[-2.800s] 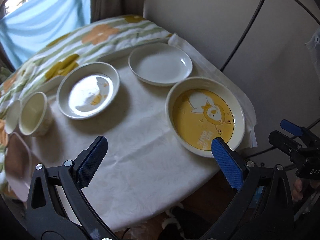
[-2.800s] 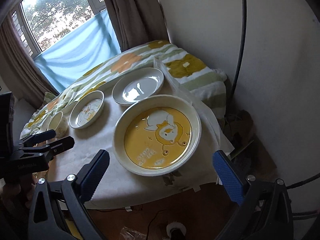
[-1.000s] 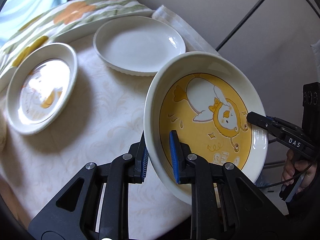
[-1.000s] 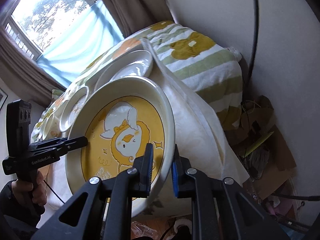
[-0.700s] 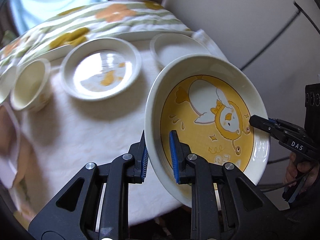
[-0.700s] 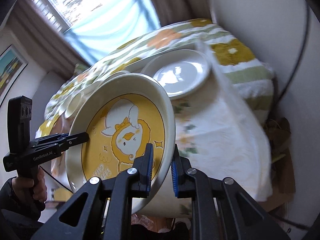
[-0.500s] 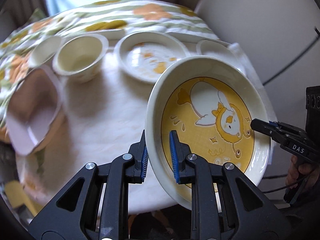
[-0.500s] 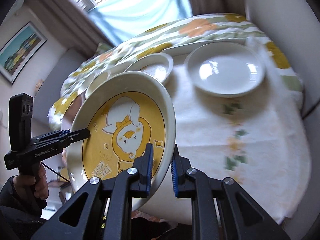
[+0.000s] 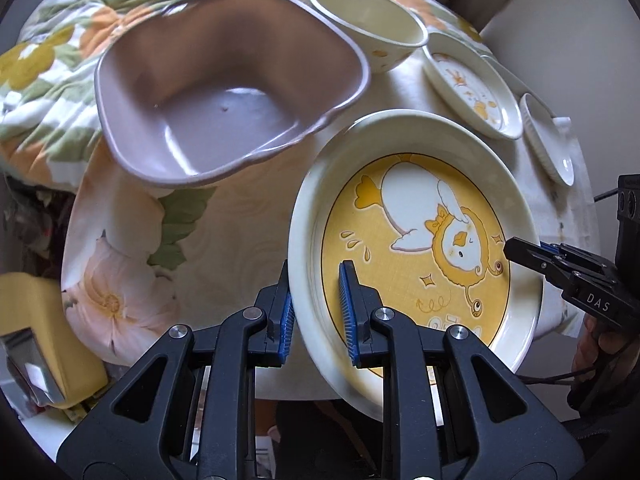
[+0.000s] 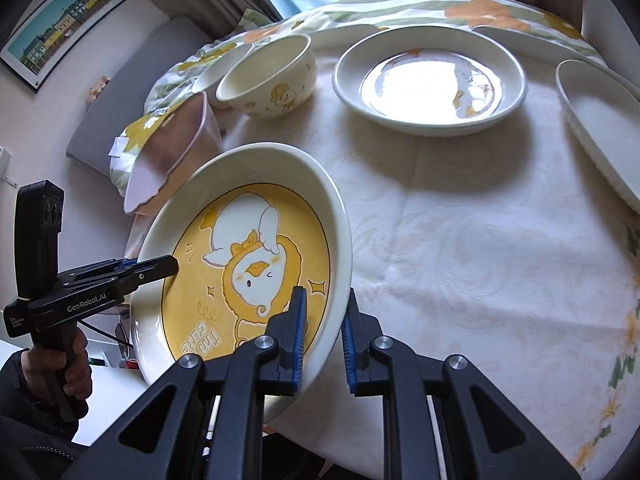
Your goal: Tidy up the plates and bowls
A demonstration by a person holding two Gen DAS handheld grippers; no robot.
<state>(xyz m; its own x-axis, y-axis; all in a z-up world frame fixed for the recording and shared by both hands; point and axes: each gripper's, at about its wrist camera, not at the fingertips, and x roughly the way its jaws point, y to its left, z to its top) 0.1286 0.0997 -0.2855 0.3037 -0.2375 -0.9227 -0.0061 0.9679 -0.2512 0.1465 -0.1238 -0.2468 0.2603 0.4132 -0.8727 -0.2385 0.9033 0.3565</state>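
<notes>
We grip the yellow duck plate by opposite rims: our left claw is clamped on one edge, our right claw on the other, so the plate hangs tilted between them above the worktop. Ahead of the left claw sits a mauve bowl; beyond the right claw, a cream bowl and a shallow plate.

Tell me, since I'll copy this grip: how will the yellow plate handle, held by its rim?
The yellow plate looks like glazed ceramic, so probably stiff, fairly heavy and breakable if dropped. Its glossy rim may slip between narrow pads; the left gripper and right gripper clamp opposite edges, which likely steadies it. Held tilted, it could swing if one side lets go.
</notes>
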